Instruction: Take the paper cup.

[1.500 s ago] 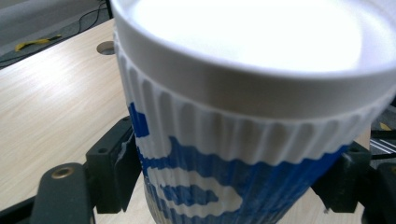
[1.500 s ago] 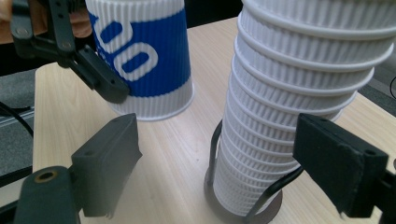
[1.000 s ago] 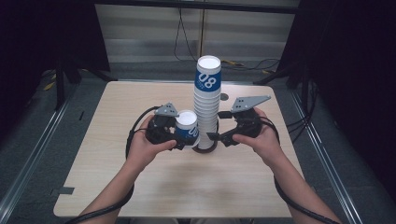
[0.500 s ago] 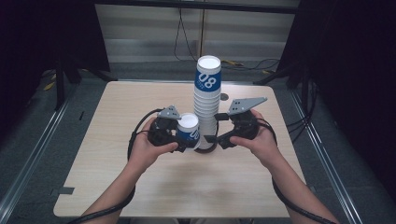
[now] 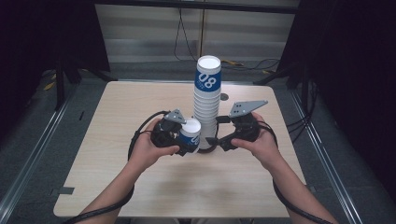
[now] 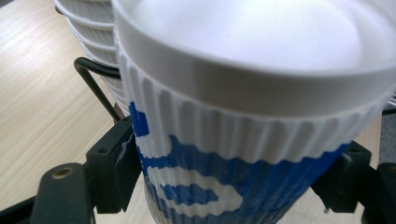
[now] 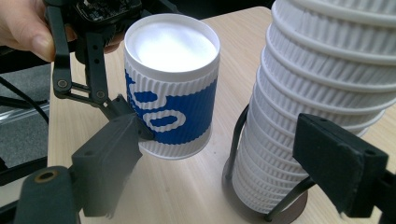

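- Between the left gripper's [image 5: 187, 142] two black jaws sits a single paper cup [image 5: 190, 134], clenched at its lower wall; in the left gripper view the matte, blocky pads press into the cup [image 6: 224, 154] from both sides.
- That cup is a tapered cylinder with a ribbed, corrugated white sleeve, a smooth rolled rim and bold blue print; its flat white top looks smooth and faintly glossy in the right gripper view [image 7: 172, 86].
- It is held just above the tabletop, upright, just beside the foot of the cup stack [image 5: 207, 100].
- Right gripper [image 5: 215, 140]: its jaws stand apart, released, gripping nothing; in its own view one foam-faced pad [image 7: 338, 158] lies in front of the stack and the other to the left, nearer the held cup.
- The stack [image 7: 322, 93] is a tall column of nested ribbed white cups, their rims forming close rings; the topmost cup carries a blue band with white figures.
- A thin black wire holder [image 7: 261, 205] with a round base cradles the stack's foot.
- Grey three-cornered plates top both grippers, and black cables loop from them.
- A person's hands wrap the gripper bodies, forearms coming in from the near edge.
- Everything rests on a pale wooden table [image 5: 116, 154] with fine straight grain and rounded corners.
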A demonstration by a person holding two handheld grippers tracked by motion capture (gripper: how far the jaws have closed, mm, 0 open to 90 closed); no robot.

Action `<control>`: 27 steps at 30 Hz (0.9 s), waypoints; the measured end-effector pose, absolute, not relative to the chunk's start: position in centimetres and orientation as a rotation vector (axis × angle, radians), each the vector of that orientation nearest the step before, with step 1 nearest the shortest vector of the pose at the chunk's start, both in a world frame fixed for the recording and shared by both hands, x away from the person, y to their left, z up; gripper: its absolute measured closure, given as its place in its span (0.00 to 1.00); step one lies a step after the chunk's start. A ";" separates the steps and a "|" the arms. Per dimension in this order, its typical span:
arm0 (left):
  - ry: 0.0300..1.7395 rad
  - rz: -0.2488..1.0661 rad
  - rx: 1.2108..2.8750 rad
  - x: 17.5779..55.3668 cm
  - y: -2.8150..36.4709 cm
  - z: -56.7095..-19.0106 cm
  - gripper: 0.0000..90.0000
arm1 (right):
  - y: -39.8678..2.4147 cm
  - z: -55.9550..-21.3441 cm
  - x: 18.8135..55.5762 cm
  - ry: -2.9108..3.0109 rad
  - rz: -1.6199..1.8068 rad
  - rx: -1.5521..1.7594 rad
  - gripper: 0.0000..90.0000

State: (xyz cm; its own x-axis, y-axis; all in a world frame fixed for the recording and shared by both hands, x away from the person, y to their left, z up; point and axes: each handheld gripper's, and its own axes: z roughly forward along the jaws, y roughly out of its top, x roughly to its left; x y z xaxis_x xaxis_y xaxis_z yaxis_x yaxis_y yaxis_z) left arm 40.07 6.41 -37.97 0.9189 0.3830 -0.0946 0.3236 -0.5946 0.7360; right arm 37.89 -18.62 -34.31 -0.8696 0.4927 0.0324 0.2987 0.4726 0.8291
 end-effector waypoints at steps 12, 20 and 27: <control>0.429 0.072 2.413 40.2 5.8 -37.8 0.24 | -18.9 -34.9 37.8 2.524 1.339 0.687 0.16; 0.431 0.063 2.461 40.2 5.6 -37.8 0.24 | -19.0 -35.2 37.7 2.538 1.329 0.679 0.16; 0.417 0.060 2.513 40.5 5.7 -37.9 0.24 | -19.0 -35.4 37.6 2.552 1.315 0.677 0.16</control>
